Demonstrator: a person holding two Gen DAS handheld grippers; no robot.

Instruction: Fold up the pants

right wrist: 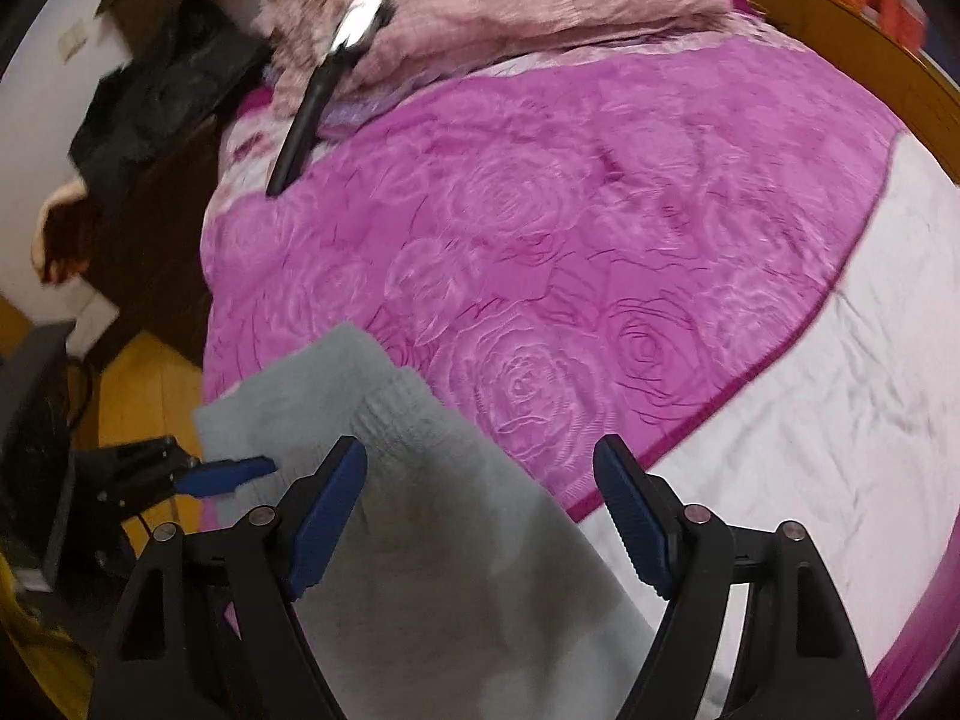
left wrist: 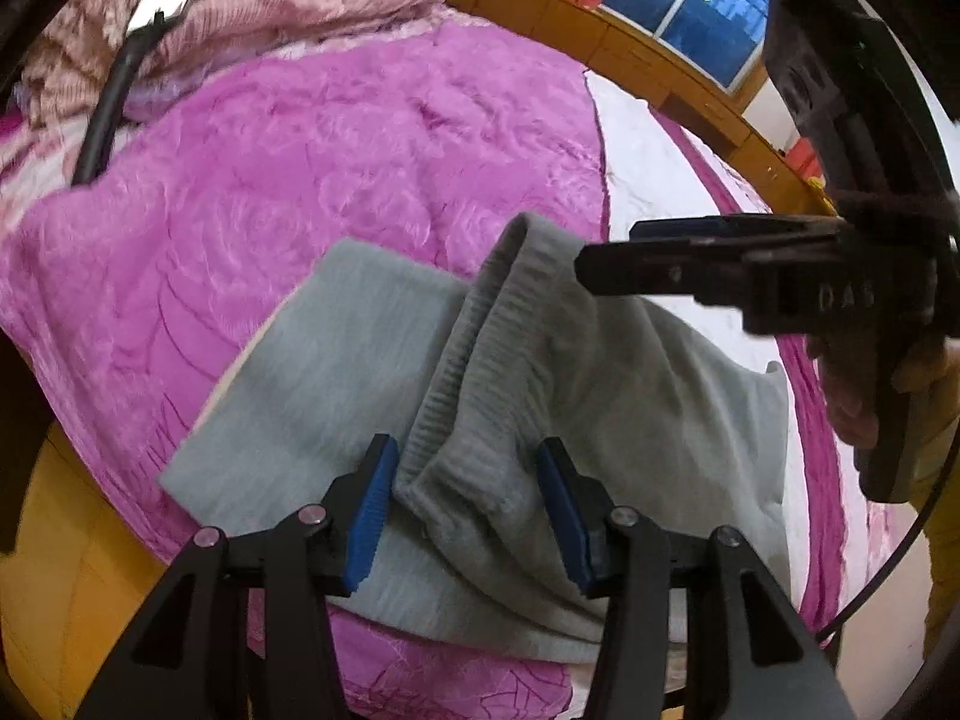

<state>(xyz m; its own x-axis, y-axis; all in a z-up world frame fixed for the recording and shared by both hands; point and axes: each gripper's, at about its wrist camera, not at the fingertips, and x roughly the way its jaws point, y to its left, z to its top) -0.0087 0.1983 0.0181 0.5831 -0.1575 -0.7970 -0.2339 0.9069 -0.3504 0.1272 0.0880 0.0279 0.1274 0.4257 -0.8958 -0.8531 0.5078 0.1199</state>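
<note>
Grey pants lying part-folded on the bed, both tools hovering over them

From the left wrist, the left tool (left wrist: 468,510) is standing half open, its blue pads straddling the ribbed waistband of the grey pants (left wrist: 372,360) without pressing it; the pants' long axis is running away toward the pink rose blanket (left wrist: 270,180). From the right wrist, the right tool (right wrist: 480,516) is gaping wide and gripping nothing, with the cloth below and to its left, so the left tool is sitting nearer the band.

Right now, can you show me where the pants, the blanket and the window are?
pants (left wrist: 336,360): left wrist view, flat grey cloth.
blanket (right wrist: 540,192): right wrist view, pink rose pattern.
window (left wrist: 702,12): left wrist view, blue pane.
</note>
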